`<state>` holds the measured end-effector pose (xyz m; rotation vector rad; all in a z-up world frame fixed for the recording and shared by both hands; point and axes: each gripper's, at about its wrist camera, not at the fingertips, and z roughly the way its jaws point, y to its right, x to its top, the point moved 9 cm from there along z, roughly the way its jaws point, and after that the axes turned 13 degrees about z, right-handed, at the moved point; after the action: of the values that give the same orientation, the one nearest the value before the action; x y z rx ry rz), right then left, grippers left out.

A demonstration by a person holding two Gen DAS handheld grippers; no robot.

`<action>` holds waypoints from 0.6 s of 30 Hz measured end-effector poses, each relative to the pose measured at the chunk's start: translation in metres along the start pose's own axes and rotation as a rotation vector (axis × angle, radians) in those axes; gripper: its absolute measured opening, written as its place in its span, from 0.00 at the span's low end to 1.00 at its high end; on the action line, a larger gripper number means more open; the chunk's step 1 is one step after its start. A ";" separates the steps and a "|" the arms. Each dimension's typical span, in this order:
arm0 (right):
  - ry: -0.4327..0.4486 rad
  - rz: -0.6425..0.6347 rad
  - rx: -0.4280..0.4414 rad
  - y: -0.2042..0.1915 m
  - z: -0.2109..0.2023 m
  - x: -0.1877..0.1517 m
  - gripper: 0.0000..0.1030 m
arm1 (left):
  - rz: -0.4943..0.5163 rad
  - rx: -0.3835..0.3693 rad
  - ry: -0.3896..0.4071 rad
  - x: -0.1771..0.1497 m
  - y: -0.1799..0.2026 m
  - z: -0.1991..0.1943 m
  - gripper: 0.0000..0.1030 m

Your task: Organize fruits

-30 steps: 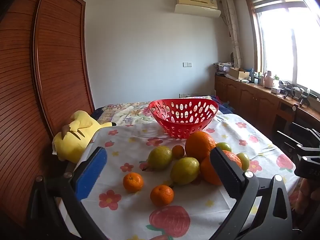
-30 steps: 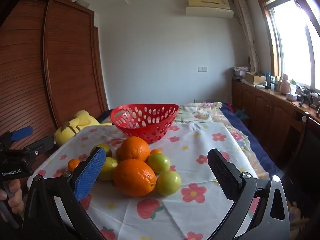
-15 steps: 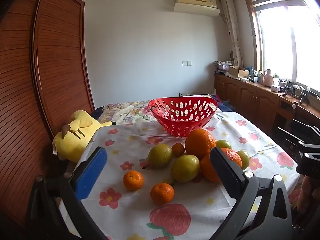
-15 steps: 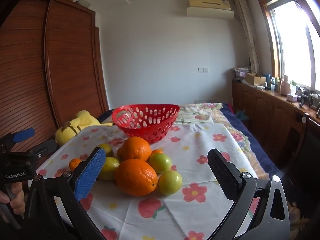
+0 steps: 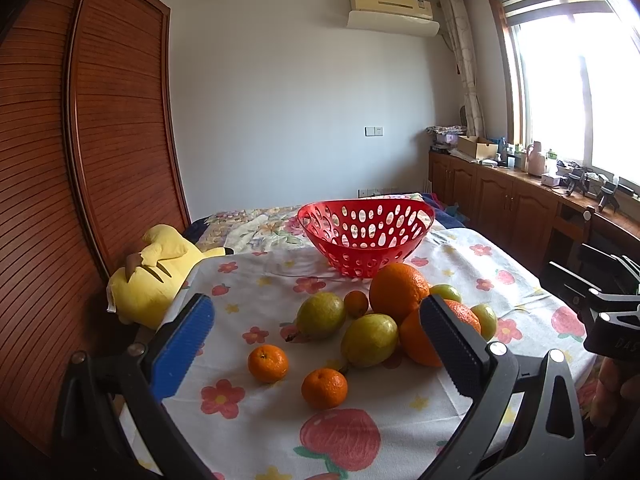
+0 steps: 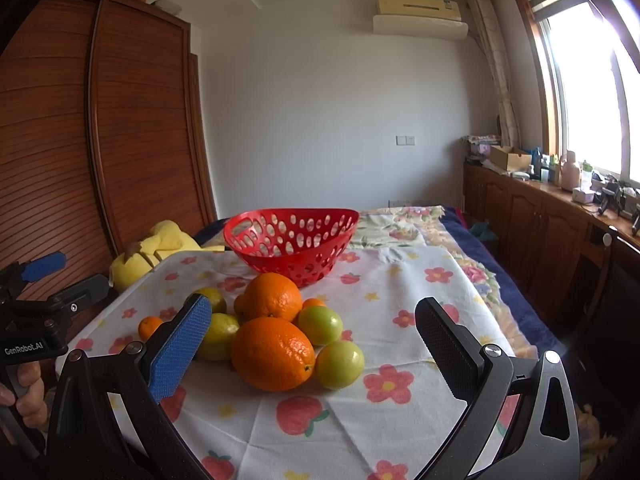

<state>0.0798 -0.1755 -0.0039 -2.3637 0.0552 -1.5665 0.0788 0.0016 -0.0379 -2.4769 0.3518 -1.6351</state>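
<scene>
A red perforated basket [image 5: 366, 236] [image 6: 294, 236] stands empty at the far side of the flowered tablecloth. In front of it lies a cluster of fruit: two large oranges [image 5: 398, 290] [image 6: 272, 354], green pears [image 5: 370, 340], small green fruits [image 6: 340, 364] and small tangerines [image 5: 324, 388] [image 5: 267, 363]. My left gripper [image 5: 316, 344] is open and empty, held above the near table edge in front of the tangerines. My right gripper [image 6: 312, 344] is open and empty, facing the nearest large orange.
A yellow plush toy [image 5: 156, 272] lies at the table's left edge against a wooden wardrobe [image 5: 80, 160]. A bed with a floral cover [image 6: 408, 220] lies behind the table. Wooden cabinets [image 6: 540, 232] with clutter run along the right wall under the window.
Both grippers have drifted very slightly; the view of the fruit and basket is nearly the same. Nothing was taken hold of or moved.
</scene>
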 end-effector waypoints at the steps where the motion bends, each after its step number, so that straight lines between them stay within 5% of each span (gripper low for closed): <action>1: 0.000 0.000 0.001 0.000 0.000 0.000 1.00 | 0.001 0.001 0.000 0.001 0.000 -0.001 1.00; 18: 0.000 0.001 0.000 0.000 0.000 0.001 1.00 | 0.003 0.002 0.004 0.006 0.000 -0.005 1.00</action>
<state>0.0801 -0.1756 -0.0032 -2.3632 0.0565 -1.5654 0.0763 0.0000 -0.0307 -2.4707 0.3539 -1.6389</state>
